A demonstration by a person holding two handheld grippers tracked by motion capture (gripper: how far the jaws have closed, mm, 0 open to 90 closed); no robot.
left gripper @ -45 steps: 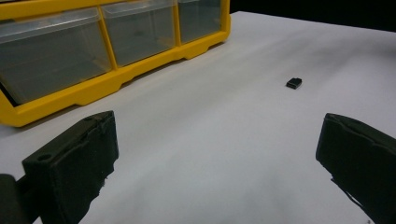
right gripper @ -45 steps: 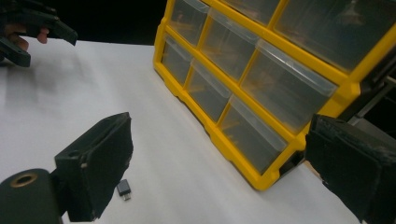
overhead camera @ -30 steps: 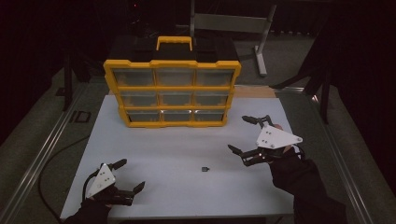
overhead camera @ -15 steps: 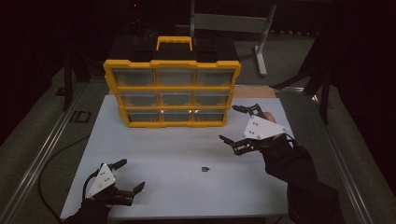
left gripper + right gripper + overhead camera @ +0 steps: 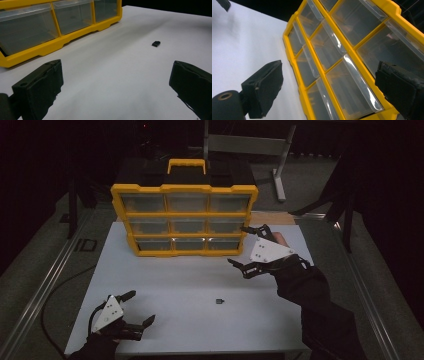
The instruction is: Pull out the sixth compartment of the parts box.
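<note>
Nine clear plastic drawers fill one yellow organiser cabinet (image 5: 184, 220) on the white worktop (image 5: 190, 285); right gripper (image 5: 252, 248), fingers wide, hovers beside it. One small black part (image 5: 219, 301) lies mid-worktop; left gripper (image 5: 132, 309) fingers wide, empty.

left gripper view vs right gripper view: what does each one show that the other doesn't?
Left gripper view alone: the small black part lying loose on the white table, between the open left gripper jaws. Right gripper view alone: upper rows of clear drawers, seen tilted, behind the open right gripper. Shared: the yellow plastic drawer organiser and the table.
</note>
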